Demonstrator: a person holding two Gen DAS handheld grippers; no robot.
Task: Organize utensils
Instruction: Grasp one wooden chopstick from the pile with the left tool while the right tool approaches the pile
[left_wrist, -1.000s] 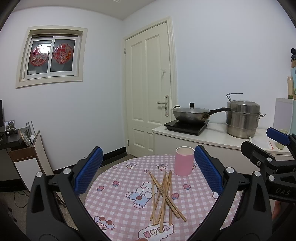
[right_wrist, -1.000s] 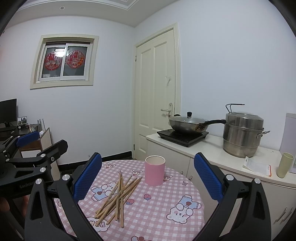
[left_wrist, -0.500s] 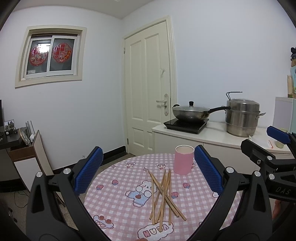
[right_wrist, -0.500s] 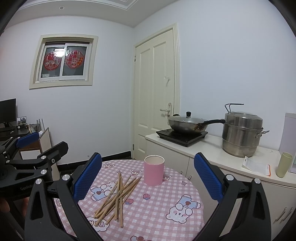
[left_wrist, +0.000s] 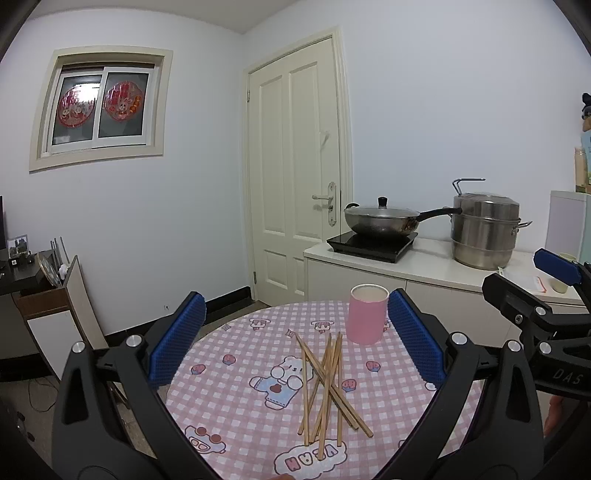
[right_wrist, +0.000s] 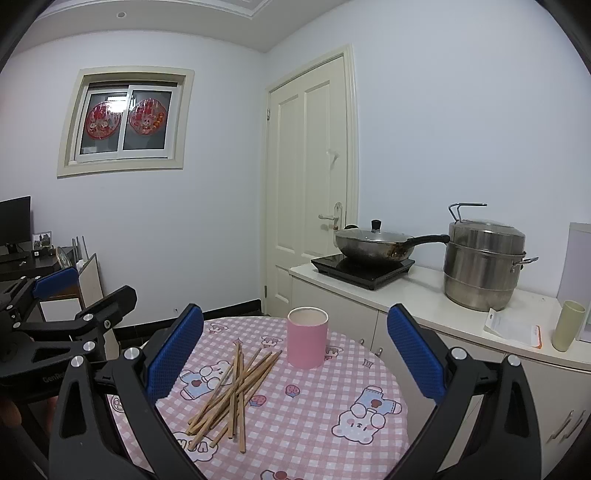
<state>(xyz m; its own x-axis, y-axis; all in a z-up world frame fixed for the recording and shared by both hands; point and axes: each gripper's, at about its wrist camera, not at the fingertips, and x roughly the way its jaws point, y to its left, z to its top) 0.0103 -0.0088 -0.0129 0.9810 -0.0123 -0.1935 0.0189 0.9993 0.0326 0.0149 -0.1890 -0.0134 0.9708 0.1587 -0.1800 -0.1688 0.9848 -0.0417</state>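
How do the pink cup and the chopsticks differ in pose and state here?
The pink cup stands upright by itself; the chopsticks lie flat in a crossed, scattered pile. The cup is a single tidy item; the chopsticks are loose, none inside the cup. Both rest on the checked tablecloth, ungripped.

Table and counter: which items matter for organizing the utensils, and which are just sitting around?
Job: chopsticks, loose in a crossed pile; pink cup, upright on the table.

Bystanders: wok, steel steamer pot, green cup, all on the counter.
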